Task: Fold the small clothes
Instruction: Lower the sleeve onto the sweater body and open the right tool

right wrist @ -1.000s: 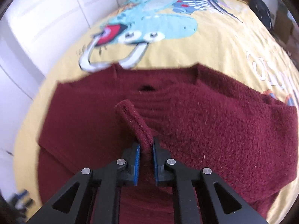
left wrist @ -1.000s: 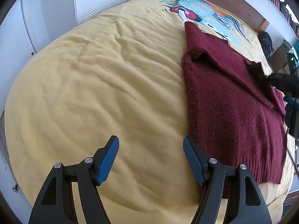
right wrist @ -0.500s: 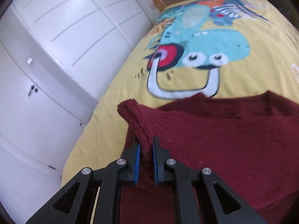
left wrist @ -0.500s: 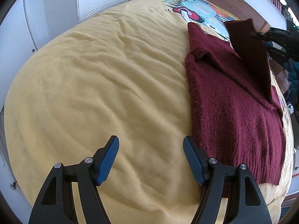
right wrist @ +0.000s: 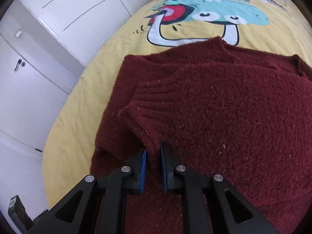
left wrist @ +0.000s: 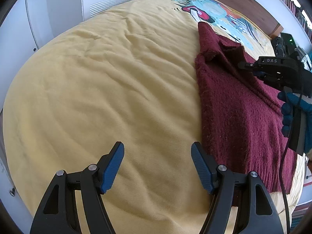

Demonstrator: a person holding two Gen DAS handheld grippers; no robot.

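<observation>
- Left gripper (left wrist: 157, 164): jaws spread wide, holding nothing. Only the yellow bedspread (left wrist: 97, 97) lies between and ahead of the jaws; whether the pads touch it cannot be told.
- Right gripper (right wrist: 153, 166): jaws drawn close together, pinching a fold of the maroon sweater (right wrist: 224, 117). The pinched part is the end of a sleeve (right wrist: 140, 117), which runs from the jaws forward and to the left across the body of the garment.
- Sweater location: spread flat on the bed. It lies to the right of the left jaws, its near edge just beside the right-hand pad (left wrist: 200, 168). It lies directly under and ahead of the right jaws.
- Left wrist view only: the right gripper seen from outside (left wrist: 273, 72), over the far right part of the sweater, with a blue-gloved hand (left wrist: 292, 113) on its handle and a black cable hanging below; the ribbed hem (left wrist: 273, 175) of the sweater.
- Right wrist view only: the pinch itself; the cartoon creature print (right wrist: 214, 13) on the bedspread ahead of the sweater; the white cupboard doors (right wrist: 48, 39) to the left of the jaws.
</observation>
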